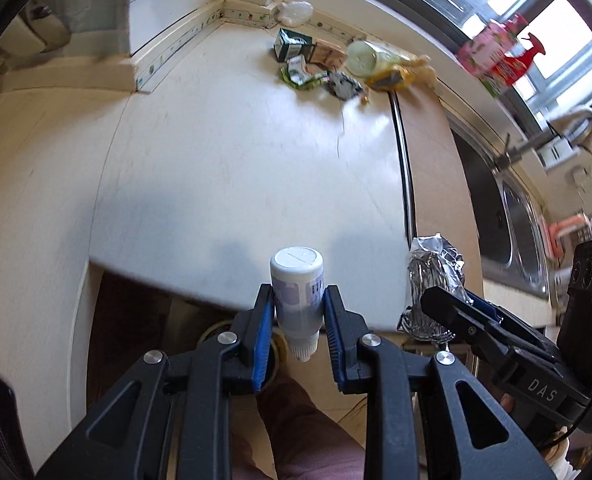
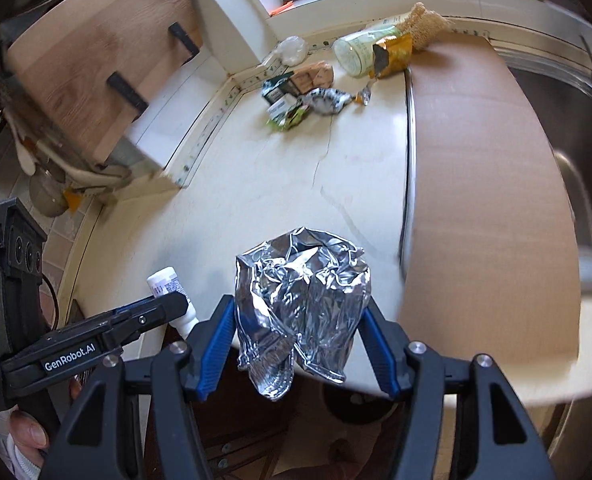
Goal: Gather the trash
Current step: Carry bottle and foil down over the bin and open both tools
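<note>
Holding trash in both grippers.
Your left gripper (image 1: 298, 312) pinches a bottle (image 1: 298, 284); your right gripper (image 2: 300, 320) clamps a foil wad (image 2: 300, 292). Litter (image 1: 324, 68) lies at 12 o'clock.

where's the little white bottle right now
The little white bottle is clamped in the left tool at the counter's near edge, just left of the crumpled foil held by the right tool.

1. The left gripper (image 1: 298, 312) held a small bottle (image 1: 297, 292) over the counter (image 1: 236, 168) edge.
2. Just right of it, the right gripper (image 2: 296, 320) held crumpled foil (image 2: 302, 304).
3. A trash pile (image 1: 328, 68) lay at the counter's far corner, left of the sink (image 1: 504, 220).
</note>
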`<action>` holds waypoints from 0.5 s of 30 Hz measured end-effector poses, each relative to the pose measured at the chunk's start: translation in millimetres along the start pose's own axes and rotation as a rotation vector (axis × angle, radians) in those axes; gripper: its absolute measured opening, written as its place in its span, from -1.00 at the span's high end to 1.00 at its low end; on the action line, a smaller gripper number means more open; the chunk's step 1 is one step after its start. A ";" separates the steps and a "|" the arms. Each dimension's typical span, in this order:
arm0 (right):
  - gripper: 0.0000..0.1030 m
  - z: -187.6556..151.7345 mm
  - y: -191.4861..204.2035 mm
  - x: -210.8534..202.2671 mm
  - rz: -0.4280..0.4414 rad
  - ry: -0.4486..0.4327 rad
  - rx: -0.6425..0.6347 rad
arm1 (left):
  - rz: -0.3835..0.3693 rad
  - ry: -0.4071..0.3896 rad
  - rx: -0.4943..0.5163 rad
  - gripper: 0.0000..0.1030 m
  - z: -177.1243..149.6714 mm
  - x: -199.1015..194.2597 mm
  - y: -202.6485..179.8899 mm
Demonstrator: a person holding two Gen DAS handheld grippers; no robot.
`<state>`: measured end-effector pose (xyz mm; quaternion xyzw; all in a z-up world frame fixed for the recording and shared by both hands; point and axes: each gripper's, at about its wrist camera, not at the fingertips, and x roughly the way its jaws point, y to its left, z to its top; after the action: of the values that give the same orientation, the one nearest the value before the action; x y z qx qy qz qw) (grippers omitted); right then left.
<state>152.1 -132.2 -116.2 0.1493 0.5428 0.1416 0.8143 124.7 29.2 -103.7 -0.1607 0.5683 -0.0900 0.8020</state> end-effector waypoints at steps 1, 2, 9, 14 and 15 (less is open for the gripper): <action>-0.19 -10.7 5.3 -1.7 -0.003 -0.001 0.000 | -0.002 0.005 0.007 0.56 -11.4 -3.8 3.0; -0.19 -24.1 10.9 -4.4 -0.008 0.000 -0.003 | -0.004 0.010 0.013 0.56 -21.8 -6.7 5.7; -0.19 -99.5 35.4 -9.6 -0.028 0.049 -0.030 | -0.012 0.078 0.041 0.56 -90.8 -9.5 28.1; -0.19 -137.5 33.0 7.6 -0.043 0.131 -0.010 | -0.011 0.132 0.058 0.55 -121.3 4.1 39.0; -0.19 -144.2 30.6 12.7 -0.048 0.145 -0.006 | -0.009 0.144 0.067 0.55 -127.0 10.1 40.5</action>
<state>21.2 -86.4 -167.6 0.1230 0.6034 0.1341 0.7763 7.1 43.9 -165.6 -0.1295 0.6205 -0.1237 0.7635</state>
